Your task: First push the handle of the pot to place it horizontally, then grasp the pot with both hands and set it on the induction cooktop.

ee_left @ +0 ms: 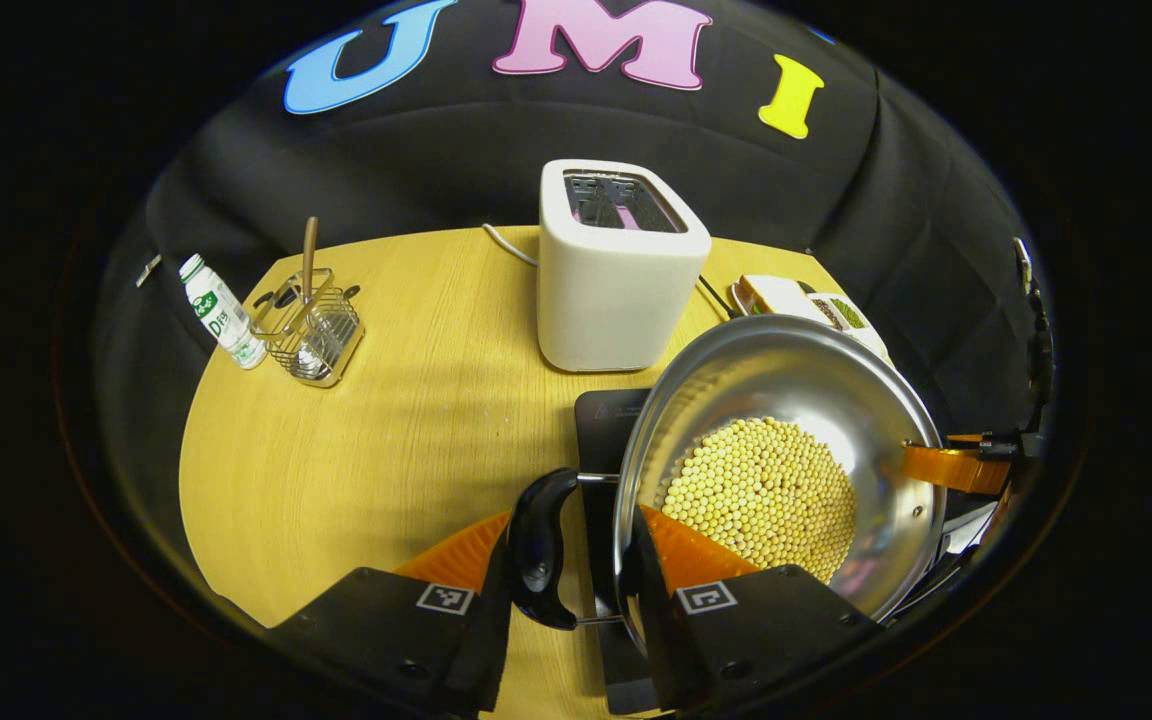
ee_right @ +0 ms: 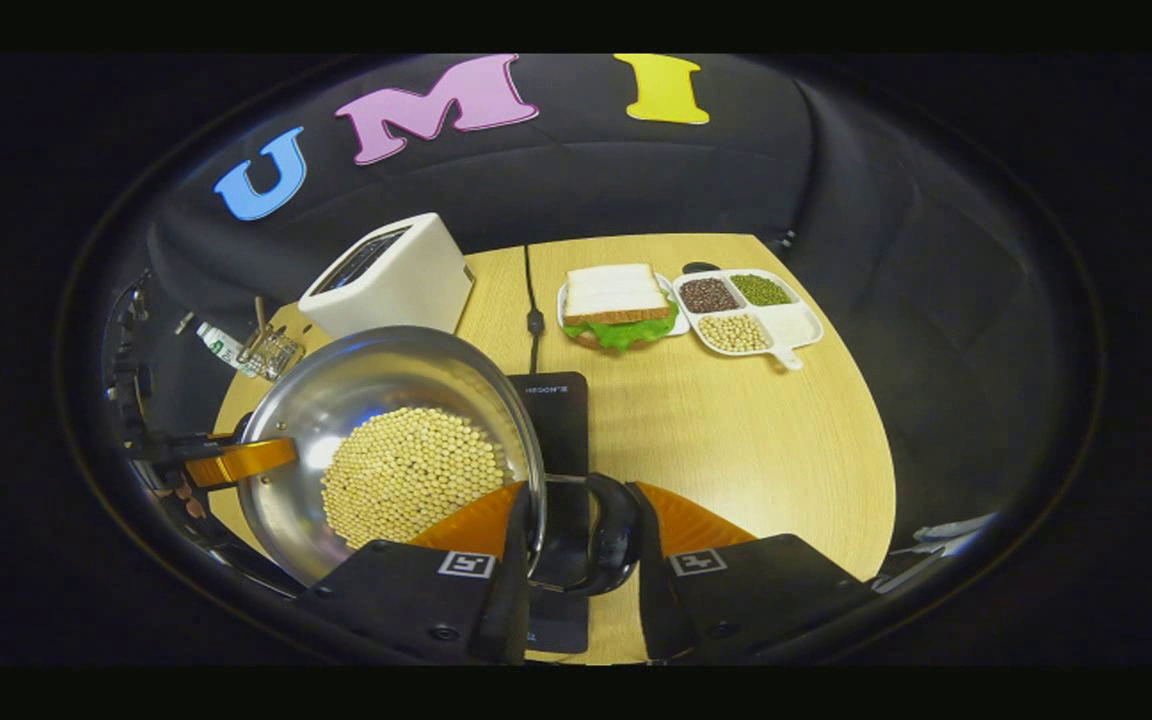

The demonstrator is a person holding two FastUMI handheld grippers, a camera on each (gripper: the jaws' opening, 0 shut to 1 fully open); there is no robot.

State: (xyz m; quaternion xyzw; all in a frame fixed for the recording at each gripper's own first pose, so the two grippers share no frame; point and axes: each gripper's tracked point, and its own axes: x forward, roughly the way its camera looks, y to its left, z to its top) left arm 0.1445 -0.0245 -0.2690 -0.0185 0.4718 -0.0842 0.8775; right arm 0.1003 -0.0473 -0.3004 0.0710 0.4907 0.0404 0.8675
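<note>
A steel pot (ee_left: 786,380) holding yellow beans (ee_left: 761,495) hangs over the black induction cooktop (ee_left: 604,420) in the middle of the wooden table. My left gripper (ee_left: 566,545) is shut on the pot's black side handle (ee_left: 539,550), one finger outside it and one inside the rim. In the right gripper view the pot (ee_right: 376,385) is at the left, and my right gripper (ee_right: 581,545) is shut the same way on the opposite handle (ee_right: 608,548), above the cooktop (ee_right: 556,410). Whether the pot's base touches the cooktop is hidden.
A white toaster (ee_left: 616,270) stands just behind the cooktop, its cord (ee_right: 533,300) trailing back. A bottle (ee_left: 221,312) and a wire basket (ee_left: 308,330) are at the far left. A sandwich plate (ee_right: 619,298) and a divided bean tray (ee_right: 751,310) lie at the far right.
</note>
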